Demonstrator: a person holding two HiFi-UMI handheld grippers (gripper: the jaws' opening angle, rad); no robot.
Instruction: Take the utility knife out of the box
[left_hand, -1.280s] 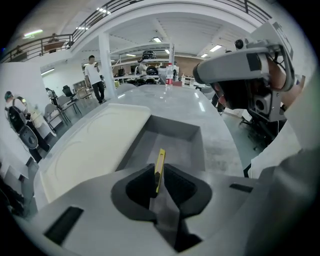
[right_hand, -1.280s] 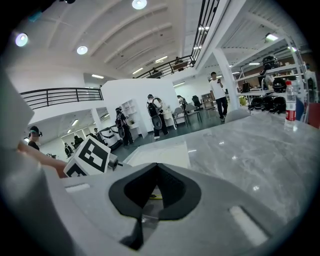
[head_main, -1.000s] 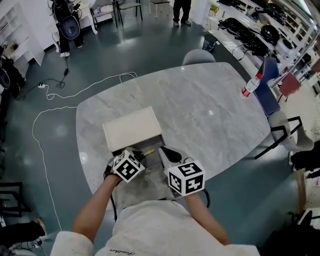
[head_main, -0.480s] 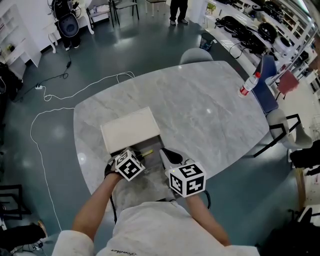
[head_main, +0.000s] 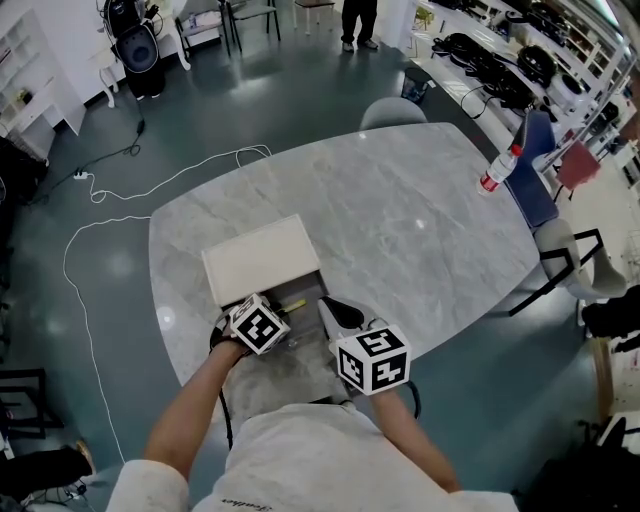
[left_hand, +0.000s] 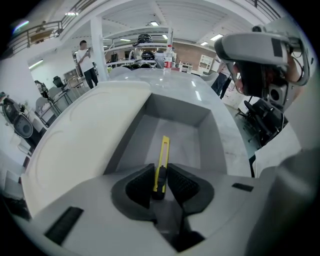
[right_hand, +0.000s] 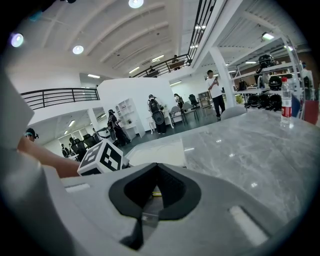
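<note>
A flat box lies on the marble table (head_main: 400, 220), its white sleeve (head_main: 262, 258) pushed back and its grey tray (left_hand: 176, 107) drawn out toward me. The yellow utility knife (left_hand: 163, 152) points along the tray, and its near end is clamped between the pads of my left gripper (left_hand: 160, 174), which is shut on it. In the head view that gripper (head_main: 280, 314) sits at the tray's near end with the yellow knife (head_main: 296, 303) showing beside its marker cube. My right gripper (head_main: 335, 306) rests just right of the tray; its jaws (right_hand: 157, 170) meet with nothing between them.
A water bottle (head_main: 499, 171) with a red label stands at the table's far right edge. Chairs (head_main: 393, 109) ring the far side, another chair (head_main: 560, 255) is at the right. A white cable (head_main: 100, 225) trails on the floor to the left.
Almost nothing differs: my left gripper has edged slightly forward at the tray, and the right gripper has stayed in place.
</note>
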